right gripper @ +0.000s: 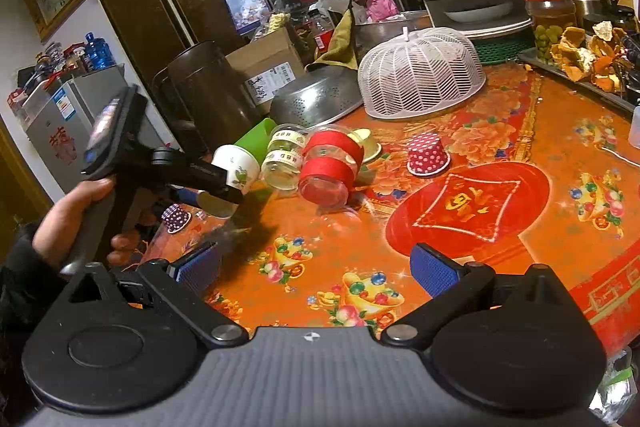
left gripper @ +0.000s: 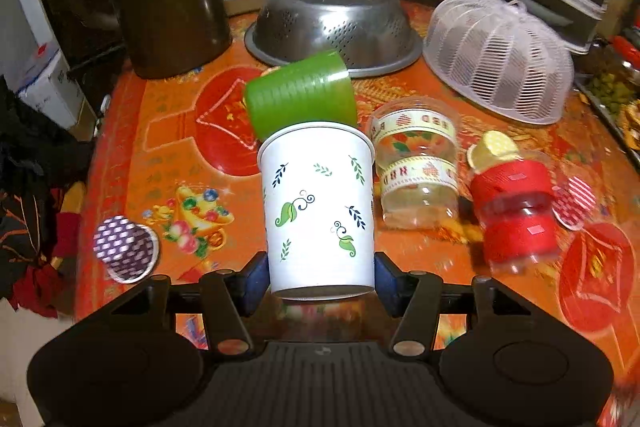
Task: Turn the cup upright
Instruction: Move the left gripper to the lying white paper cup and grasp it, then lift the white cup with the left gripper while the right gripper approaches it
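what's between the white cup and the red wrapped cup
The clear cup with taped bands lies on its side between the white cup and the red cup, in both views.

The paper cup (left gripper: 320, 211) sits at the centre of the left wrist view, between the left gripper's (left gripper: 320, 277) fingers. Behind it lies a tumbler (left gripper: 300, 95) on its side; to its right lie two jars (left gripper: 416, 167) (left gripper: 516, 211). A colander (left gripper: 332, 23) sits upturned farther back, a mesh cover (left gripper: 500, 59) at upper right.
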The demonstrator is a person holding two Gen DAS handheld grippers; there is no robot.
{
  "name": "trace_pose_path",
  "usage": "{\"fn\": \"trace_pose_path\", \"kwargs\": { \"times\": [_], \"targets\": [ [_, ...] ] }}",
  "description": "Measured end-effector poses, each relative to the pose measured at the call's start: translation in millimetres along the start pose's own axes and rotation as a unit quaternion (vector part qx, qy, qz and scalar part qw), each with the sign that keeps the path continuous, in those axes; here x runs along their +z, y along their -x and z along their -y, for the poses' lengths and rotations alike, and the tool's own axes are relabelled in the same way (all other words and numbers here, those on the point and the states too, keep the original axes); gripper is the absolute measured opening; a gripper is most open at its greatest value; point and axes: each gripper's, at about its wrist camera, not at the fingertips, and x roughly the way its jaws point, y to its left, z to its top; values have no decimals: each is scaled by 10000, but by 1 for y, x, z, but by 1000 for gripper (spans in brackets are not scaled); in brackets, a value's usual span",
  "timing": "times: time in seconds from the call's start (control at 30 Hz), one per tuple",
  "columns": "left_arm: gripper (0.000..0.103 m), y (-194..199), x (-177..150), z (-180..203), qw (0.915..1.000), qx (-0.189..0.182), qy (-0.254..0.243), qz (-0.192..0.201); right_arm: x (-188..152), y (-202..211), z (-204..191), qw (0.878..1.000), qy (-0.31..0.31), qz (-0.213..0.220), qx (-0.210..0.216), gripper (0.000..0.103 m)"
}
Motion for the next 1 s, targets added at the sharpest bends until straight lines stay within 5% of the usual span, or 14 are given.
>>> {"fn": "trace_pose_path", "kwargs": {
  "times": [0.43, 1.0],
  "targets": [
    [59, 132, -102, 4, 9922, -701, -462, 920, -8, 1, -7, 9999, 40, -119, 58, 102],
    [58, 90, -183, 42, 9865, -1638, -29, 35, -14, -9, -11, 9955, -58, -922, -222, 102]
  ]
}}
